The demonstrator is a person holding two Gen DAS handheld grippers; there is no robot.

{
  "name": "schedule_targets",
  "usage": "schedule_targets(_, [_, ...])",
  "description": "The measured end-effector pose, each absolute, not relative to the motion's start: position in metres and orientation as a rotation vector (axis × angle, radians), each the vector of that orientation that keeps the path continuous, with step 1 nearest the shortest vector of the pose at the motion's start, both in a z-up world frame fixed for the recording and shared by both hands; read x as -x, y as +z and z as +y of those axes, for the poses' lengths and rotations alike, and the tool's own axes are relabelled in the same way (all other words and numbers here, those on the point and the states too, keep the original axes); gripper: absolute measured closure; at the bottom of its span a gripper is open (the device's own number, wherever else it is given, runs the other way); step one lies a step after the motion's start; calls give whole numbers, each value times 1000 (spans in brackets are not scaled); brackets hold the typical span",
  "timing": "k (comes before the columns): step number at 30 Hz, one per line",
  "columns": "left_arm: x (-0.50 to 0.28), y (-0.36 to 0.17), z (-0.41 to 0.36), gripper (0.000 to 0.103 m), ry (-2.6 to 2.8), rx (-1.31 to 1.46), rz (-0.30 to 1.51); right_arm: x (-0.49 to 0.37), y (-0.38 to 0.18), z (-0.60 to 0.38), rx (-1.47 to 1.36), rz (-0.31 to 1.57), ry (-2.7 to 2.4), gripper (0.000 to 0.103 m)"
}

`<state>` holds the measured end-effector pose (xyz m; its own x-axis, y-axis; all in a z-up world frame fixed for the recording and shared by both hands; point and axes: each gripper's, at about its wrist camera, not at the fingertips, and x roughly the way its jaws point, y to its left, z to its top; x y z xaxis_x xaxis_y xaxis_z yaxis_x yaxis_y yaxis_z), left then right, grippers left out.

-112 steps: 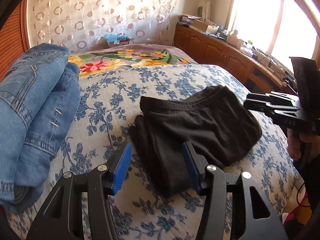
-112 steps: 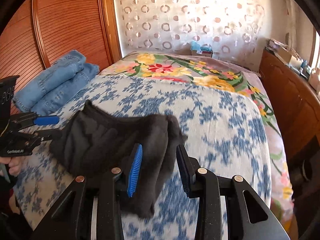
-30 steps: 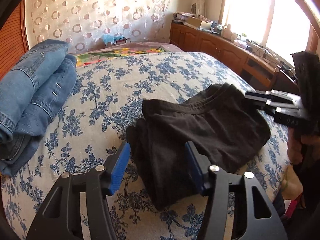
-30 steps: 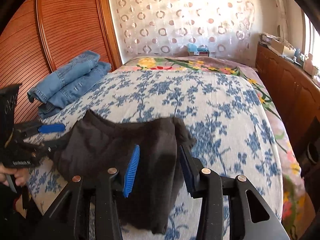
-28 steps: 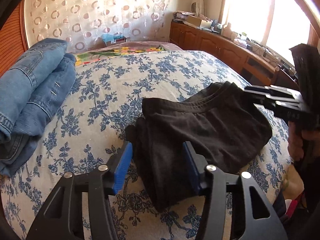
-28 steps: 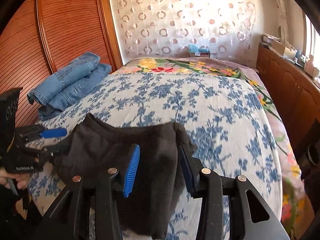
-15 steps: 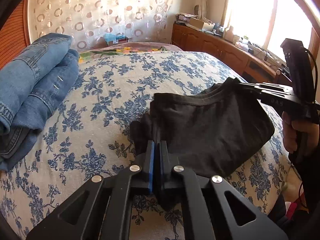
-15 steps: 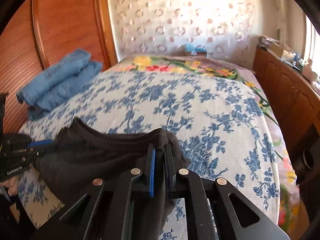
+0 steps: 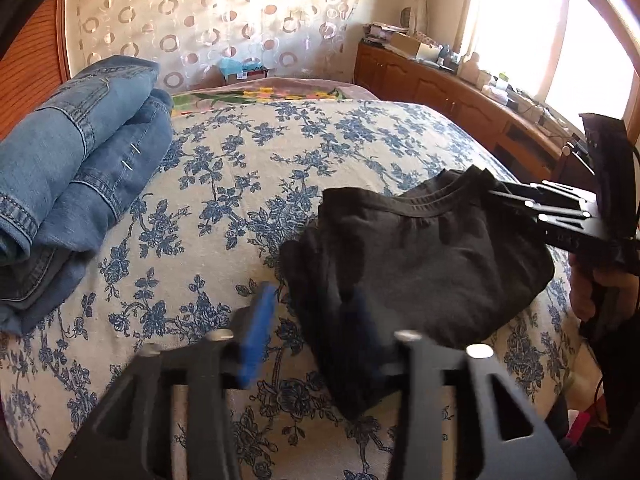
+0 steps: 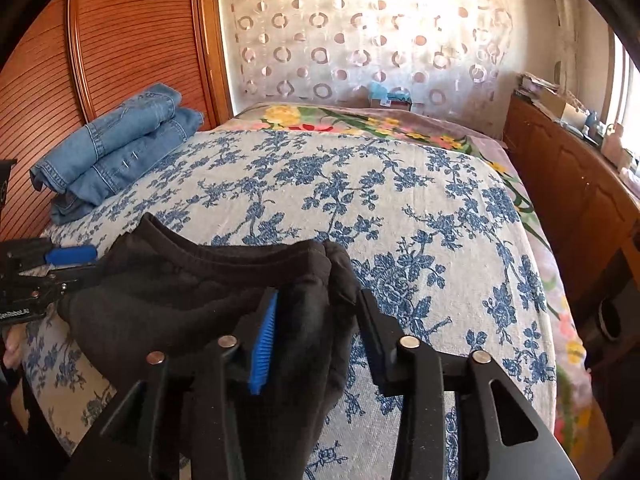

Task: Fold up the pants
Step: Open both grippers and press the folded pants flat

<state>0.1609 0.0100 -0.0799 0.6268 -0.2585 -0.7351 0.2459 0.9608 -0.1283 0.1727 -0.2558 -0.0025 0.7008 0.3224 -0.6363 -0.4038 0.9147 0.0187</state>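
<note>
Both hand-held grippers, left and right, are standing apart after just opening, straddling the black pants that are lying folded near the bed edge. I'm guessing a careless pullback snags the cloth and undoes the fold.

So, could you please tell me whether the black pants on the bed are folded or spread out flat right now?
Folded. The black pants lie in a compact stack of layers on the floral bedspread, waistband edges doubled along the far side, with no legs spread out.

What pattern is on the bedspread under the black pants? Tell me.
Blue flower sprigs on an off-white ground; the bedspread shows best in the right wrist view.
</note>
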Motion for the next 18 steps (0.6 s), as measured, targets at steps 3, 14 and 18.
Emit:
schedule_targets(3, [-164, -80, 12, 26, -286, 33, 848, -173, -4, -257, 129, 688, 413, 56])
schedule_targets(14, [-180, -91, 4, 24, -287, 9, 901, -184, -7, -261, 102, 740, 423, 43])
schedule_targets(18, [-183, -94, -2, 22, -280, -39, 897, -191, -11, -264, 80, 766, 431, 40])
